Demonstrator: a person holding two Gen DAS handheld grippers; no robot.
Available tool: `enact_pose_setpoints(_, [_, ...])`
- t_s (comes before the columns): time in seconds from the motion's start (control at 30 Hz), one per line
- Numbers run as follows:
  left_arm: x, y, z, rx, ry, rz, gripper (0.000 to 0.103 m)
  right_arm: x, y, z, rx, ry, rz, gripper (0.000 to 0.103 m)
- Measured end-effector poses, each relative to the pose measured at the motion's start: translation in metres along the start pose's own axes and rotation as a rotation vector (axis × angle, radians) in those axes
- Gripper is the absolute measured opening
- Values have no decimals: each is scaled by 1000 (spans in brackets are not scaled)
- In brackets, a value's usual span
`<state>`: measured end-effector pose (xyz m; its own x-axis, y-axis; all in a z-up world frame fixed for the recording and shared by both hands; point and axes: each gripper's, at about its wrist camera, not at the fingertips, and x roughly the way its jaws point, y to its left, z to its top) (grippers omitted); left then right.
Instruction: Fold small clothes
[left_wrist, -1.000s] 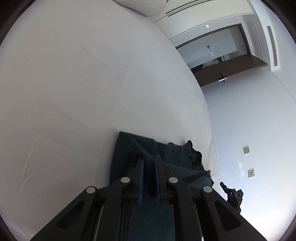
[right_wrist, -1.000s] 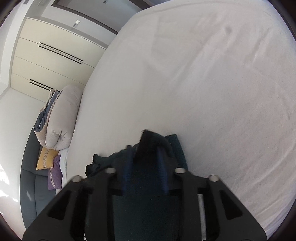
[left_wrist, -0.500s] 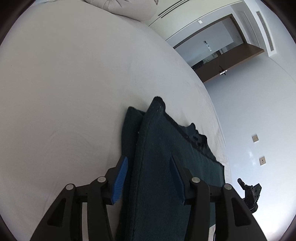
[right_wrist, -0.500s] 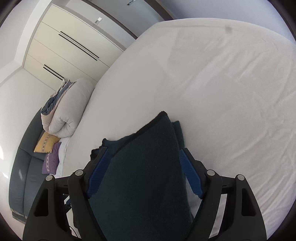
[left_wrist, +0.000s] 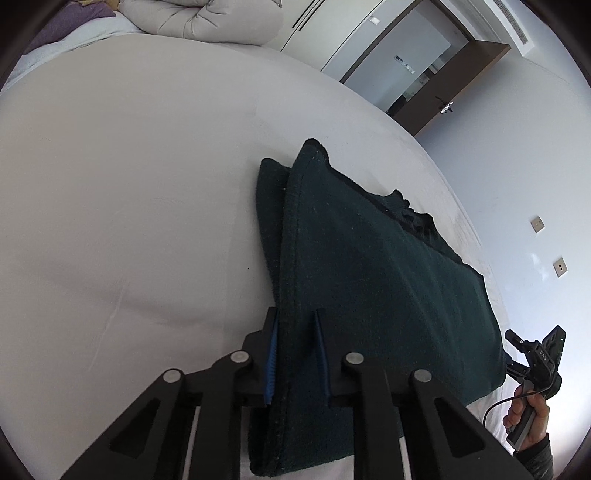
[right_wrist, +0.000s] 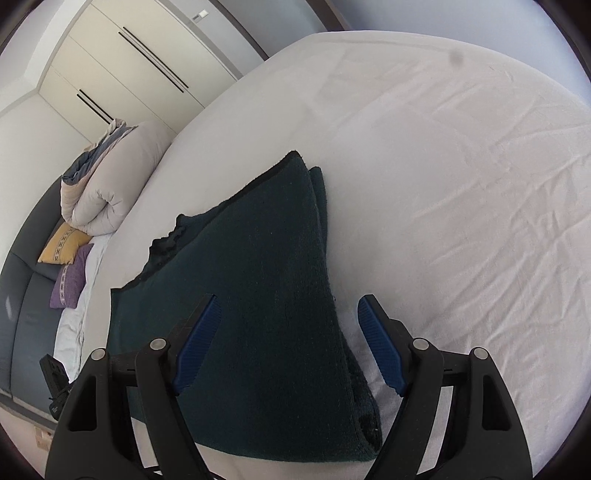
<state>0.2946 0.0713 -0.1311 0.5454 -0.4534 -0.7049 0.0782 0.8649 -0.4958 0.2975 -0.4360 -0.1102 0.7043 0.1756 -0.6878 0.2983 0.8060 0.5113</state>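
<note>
Left wrist view showed a white bed (left_wrist: 129, 184) filling most of the frame, with a folded dark green garment (left_wrist: 369, 277) lying on it toward the right edge. A rolled duvet (left_wrist: 207, 18) sat at the bed's far end. The left gripper (left_wrist: 295, 354) had its jaws just closing, and they stood narrow, pinching the near left edge of the garment between the blue pads (left_wrist: 272, 354). At the lower right of that view a hand (left_wrist: 532, 417) held the other gripper's handle beside the bed.

In the right wrist view the bed (right_wrist: 461, 184) again took up most of the picture, with the garment (right_wrist: 258, 295) folded in layers and tapering to a corner away from the camera. The right gripper (right_wrist: 288, 347) stood spread wide, its jaws straddling the garment's near right edge; the left pad (right_wrist: 195, 343) lay over the cloth, the right pad (right_wrist: 380, 347) hung clear of it above the sheet. Two cushions (right_wrist: 66, 262) lay beyond the duvet (right_wrist: 110, 184).
</note>
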Motion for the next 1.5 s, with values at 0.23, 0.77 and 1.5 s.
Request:
enact_pose_setpoints(0.23, [-7,-7,-7,50,-30,36,13,-6,8,-10,-86,21,-47,49])
enact_pose_setpoints(0.77, [-30,1,-31,19,-99,-1,11,-17,-2,-16,-130,11,-109,26])
enact_pose_setpoints(1.5, [-40,-5,-51,129,-119,86,5,-41,12,-28,-245,-33,-181,6])
